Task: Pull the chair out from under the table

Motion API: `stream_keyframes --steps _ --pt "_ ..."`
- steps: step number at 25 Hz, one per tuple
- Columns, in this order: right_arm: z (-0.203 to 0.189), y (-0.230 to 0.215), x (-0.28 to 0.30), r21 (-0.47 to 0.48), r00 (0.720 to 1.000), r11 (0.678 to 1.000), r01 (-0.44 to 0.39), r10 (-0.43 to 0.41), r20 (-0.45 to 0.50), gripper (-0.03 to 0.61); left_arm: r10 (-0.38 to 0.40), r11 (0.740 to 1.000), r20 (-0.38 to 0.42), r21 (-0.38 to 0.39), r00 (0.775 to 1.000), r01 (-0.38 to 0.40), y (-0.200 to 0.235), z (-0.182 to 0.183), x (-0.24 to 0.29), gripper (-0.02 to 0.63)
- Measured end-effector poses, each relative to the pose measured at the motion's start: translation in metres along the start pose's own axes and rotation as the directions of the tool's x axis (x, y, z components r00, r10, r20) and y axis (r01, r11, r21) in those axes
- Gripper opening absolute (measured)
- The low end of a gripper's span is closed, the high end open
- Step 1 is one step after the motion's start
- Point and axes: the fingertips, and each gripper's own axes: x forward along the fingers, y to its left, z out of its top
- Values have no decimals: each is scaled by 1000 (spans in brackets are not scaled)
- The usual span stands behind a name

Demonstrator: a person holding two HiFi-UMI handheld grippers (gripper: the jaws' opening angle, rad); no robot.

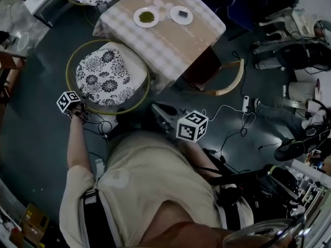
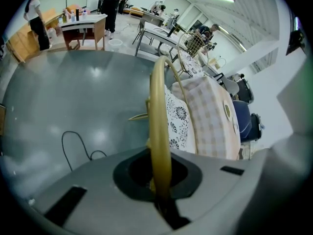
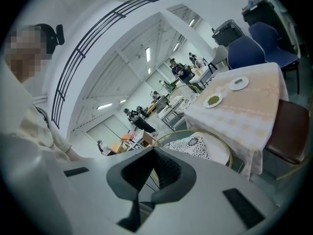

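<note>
Our left gripper (image 2: 160, 180) has its fingers pinching the thin gold hoop rim (image 2: 159, 106) of the round chair with the black-and-white floral cushion (image 1: 106, 71). The chair stands on the dark floor (image 1: 31, 138) just beside the surface draped in a beige checked cloth (image 1: 170, 40), its far side at the hanging cloth edge. Our right gripper (image 3: 146, 190) is near our body, its fingers pressed together on nothing.

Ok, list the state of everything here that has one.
floral chair: mostly out, seat edge at the table
left gripper: shut on the floral chair's gold rim
right gripper: shut, empty
brown chair: tucked under the table
plate: holds greens
</note>
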Motion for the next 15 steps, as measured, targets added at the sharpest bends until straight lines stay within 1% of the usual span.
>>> stream_keyframes --steps 3,9,13,15 --pt "4 4 6 -23 1000 1000 -7 7 -19 9 -2 1000 6 -12 1000 2 9 -3 -6 5" --pt "8 6 18 -33 999 999 -26 25 -46 9 0 1000 9 -28 1000 0 26 -10 -12 5" --pt "6 10 27 -50 997 998 -39 35 -70 9 6 1000 -4 -20 1000 -6 29 -8 -11 5" --pt "5 11 29 -44 997 998 -41 37 -74 9 16 1000 -5 -13 1000 -16 32 -4 -13 5"
